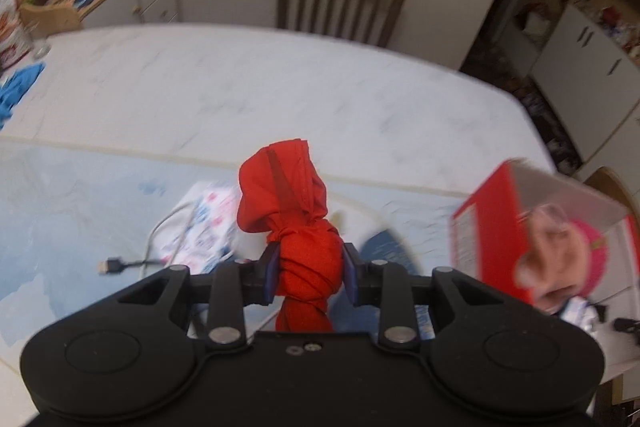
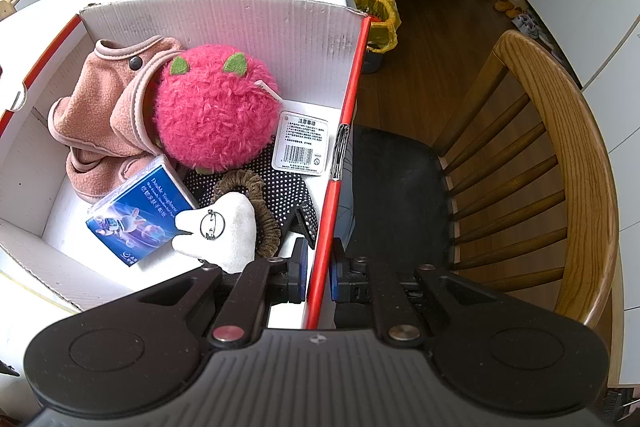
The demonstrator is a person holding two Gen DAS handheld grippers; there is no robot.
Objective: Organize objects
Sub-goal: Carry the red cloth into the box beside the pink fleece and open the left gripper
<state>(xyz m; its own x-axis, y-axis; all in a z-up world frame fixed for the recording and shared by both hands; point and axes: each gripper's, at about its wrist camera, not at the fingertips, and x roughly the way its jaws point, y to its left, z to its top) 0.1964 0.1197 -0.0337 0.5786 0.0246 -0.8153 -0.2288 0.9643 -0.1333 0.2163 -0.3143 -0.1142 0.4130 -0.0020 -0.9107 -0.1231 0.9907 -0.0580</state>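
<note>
Red knotted cloth bundle (image 1: 306, 259) squeezed between the left gripper (image 1: 309, 277) pads, knot and loose top poking out past the fingertips, tail hanging back toward the camera, whole thing lifted clear of the white table (image 1: 280, 87). Below and left of those fingers: patterned pouch (image 1: 208, 223) and a cable (image 1: 132, 263) on the tabletop. Off to the right, red-and-white box (image 2: 348, 131), blurry there. Right gripper (image 2: 318, 277) clamped tight on the box's right wall, one finger inside, one outside. Just ahead of the inside finger: white plush tooth (image 2: 224, 227), blue packet (image 2: 140, 215), fuzzy pink plush ball (image 2: 216, 107), pink fleece garment (image 2: 104, 115). Wooden chair (image 2: 560, 155) beyond the outside finger.
</note>
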